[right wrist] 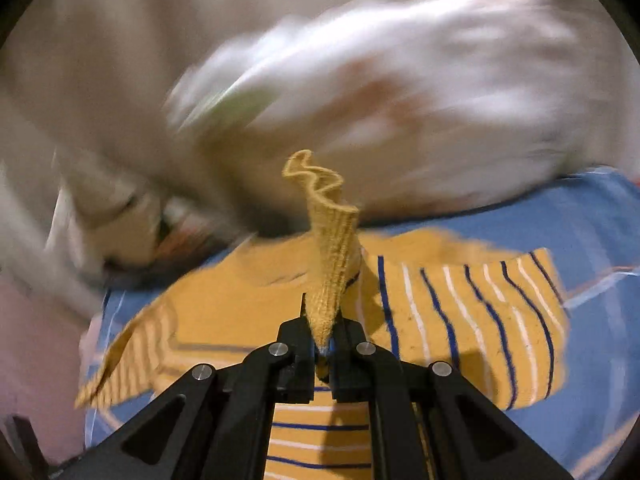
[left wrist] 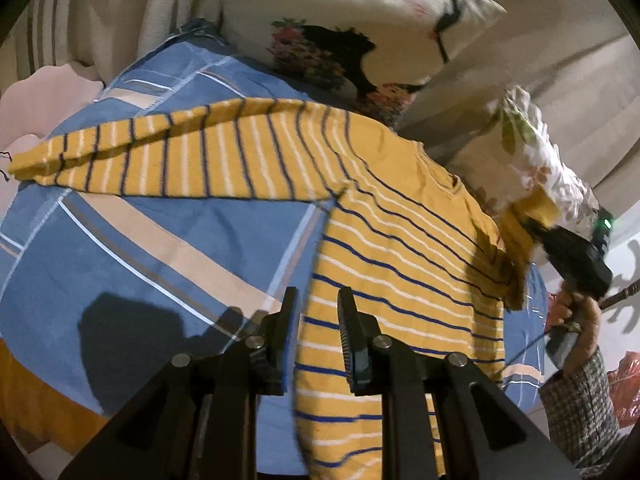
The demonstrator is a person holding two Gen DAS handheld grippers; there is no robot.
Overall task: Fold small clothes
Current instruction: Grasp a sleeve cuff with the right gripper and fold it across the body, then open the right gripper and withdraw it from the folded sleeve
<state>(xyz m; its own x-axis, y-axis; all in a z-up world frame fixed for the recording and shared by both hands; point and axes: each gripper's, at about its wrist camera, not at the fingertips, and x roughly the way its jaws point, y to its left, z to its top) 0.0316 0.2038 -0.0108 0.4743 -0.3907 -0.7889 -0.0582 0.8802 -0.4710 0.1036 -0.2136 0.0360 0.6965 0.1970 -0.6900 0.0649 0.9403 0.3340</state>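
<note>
Two black grippers work a yellow knit sweater with blue and white stripes [left wrist: 400, 248]: right gripper [right wrist: 325, 332] pinches its ribbed cuff, left gripper [left wrist: 319, 320] hovers parted over its hem, sweater spread across the blue plaid bedsheet [left wrist: 140, 240] near floral pillows [left wrist: 360, 32].

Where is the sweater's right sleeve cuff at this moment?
The ribbed cuff is pinched in the right gripper, lifted above the striped yellow sweater on the blue bedsheet, near the floral pillow.

Yellow sweater [left wrist: 392, 248] striped navy and white; blue plaid sheet [left wrist: 160, 216]
</note>
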